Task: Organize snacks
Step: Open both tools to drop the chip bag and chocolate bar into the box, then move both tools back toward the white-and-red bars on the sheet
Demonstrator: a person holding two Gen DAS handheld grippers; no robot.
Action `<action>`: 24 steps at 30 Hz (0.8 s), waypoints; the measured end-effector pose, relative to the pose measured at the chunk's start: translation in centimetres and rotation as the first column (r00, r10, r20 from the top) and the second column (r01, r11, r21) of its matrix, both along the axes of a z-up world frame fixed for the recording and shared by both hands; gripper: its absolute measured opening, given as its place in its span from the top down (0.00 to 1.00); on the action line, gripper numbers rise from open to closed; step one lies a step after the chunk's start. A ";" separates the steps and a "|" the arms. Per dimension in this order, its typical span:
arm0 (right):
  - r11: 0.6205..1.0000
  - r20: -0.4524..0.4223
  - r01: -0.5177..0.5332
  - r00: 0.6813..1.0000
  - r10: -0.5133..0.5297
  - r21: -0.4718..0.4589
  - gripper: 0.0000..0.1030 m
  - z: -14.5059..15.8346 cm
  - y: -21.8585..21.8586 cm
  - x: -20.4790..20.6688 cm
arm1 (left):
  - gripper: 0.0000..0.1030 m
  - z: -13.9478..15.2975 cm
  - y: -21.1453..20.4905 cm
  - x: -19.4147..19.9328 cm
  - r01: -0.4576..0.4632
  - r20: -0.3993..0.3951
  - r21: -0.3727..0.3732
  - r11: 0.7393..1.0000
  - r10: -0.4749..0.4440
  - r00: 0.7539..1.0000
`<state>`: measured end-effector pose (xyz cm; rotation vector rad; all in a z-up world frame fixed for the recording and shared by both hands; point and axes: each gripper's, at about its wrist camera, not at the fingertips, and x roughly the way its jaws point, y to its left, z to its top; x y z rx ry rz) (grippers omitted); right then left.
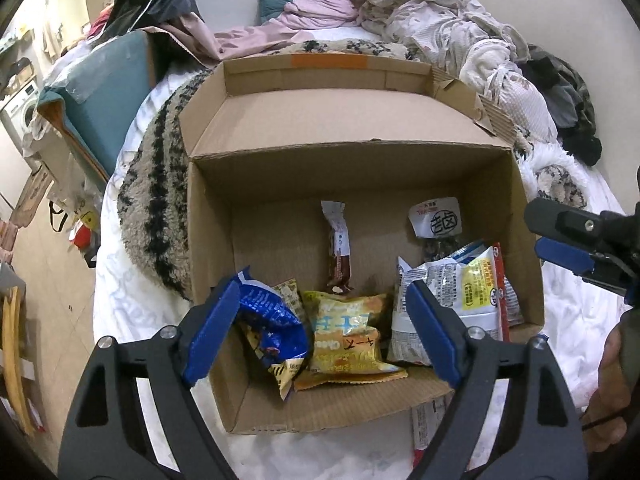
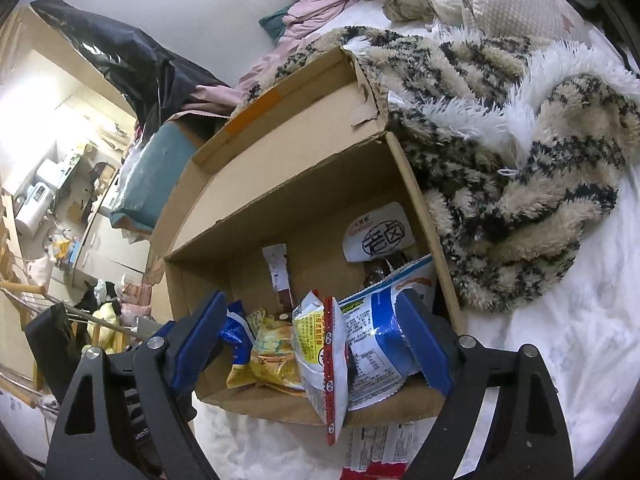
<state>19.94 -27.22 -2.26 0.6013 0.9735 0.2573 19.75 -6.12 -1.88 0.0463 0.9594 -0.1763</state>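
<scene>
Snacks lay heaped at the near end of an open cardboard box [image 1: 360,168] that sat on a white bed sheet [image 1: 132,292], its flap folded back toward a striped fuzzy blanket [image 2: 520,184]. In the left wrist view the left gripper [image 1: 320,332] hung over the near wall of the box with its blue pads spread wide; a crumpled blue packet [image 1: 272,320] lay just inside the left-hand pad, and a yellow packet [image 1: 344,336] sat between the two pads, neither visibly squeezed. A white and yellow packet [image 1: 452,292] leaned against the right side of the box, behind the other pad. Farther back, a slim brown and white bar [image 1: 338,248] rested on the box floor, and a white-labelled dark pouch [image 1: 436,224] stood in the far right corner. The right gripper [image 2: 316,340] was released too, its jaws standing apart over the same near wall; a red-edged white packet [image 2: 324,360] drooped over the box edge between them, and a blue and white packet [image 2: 380,340] lay against the right-hand pad, though whether the pad pressed on it could not be told. Another flat packet [image 2: 376,452] lay on the sheet just outside the box. Rumpled bedding [image 1: 420,12] was piled beyond it.
</scene>
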 end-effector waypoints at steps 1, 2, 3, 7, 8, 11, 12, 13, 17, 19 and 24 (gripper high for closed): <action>1.000 0.002 -0.001 1.000 0.001 0.000 0.13 0.0 0.0 0.0 | 0.20 0.0 0.1 0.0 -0.006 0.000 -0.002 1.000 0.006 1.000; 1.000 0.002 -0.001 1.000 0.001 -0.001 0.13 0.0 0.0 0.0 | 0.20 0.0 0.3 0.0 -0.012 0.000 -0.007 1.000 0.012 1.000; 1.000 0.000 -0.001 1.000 0.001 -0.002 0.13 0.0 -0.1 0.0 | 0.20 0.0 0.4 -0.1 -0.018 0.000 -0.012 1.000 0.018 1.000; 1.000 -0.003 0.005 1.000 -0.005 0.005 0.13 0.1 -0.3 -0.1 | 0.20 -0.1 0.9 -0.3 -0.037 -0.002 -0.019 0.999 0.037 0.999; 1.000 -0.002 0.006 1.000 -0.006 0.001 0.13 0.1 -0.4 -0.2 | 0.20 -0.1 1.0 -0.4 -0.039 0.005 -0.006 0.999 0.039 0.999; 1.000 0.003 0.009 1.000 -0.009 -0.014 0.13 0.4 -0.5 -0.5 | 0.20 0.0 1.1 -0.7 -0.041 0.019 0.020 0.999 0.040 0.999; 1.000 0.005 0.010 1.000 -0.010 -0.015 0.13 0.4 -0.5 -0.7 | 0.20 0.1 1.2 -0.8 -0.045 0.022 0.023 0.999 0.044 0.999; 1.000 0.006 0.014 1.000 -0.014 -0.018 0.13 0.5 -0.6 -0.9 | 0.20 0.2 1.4 -1.0 -0.052 0.025 0.023 0.998 0.052 0.998; 0.999 0.002 0.034 0.999 -0.034 -0.008 0.13 0.6 -1.1 -1.7 | 0.20 0.7 2.1 -1.7 -0.080 0.027 0.006 0.997 0.080 0.996; 0.999 0.000 0.038 0.999 -0.038 -0.011 0.13 0.8 -1.2 -2.2 | 0.20 1.0 2.1 -2.1 -0.076 0.034 0.014 0.997 0.076 0.997; 0.998 -0.003 0.058 0.998 -0.058 -0.014 0.13 1.2 -1.6 -3.8 | 0.20 1.4 2.1 -3.6 -0.071 0.050 0.022 0.997 0.069 0.996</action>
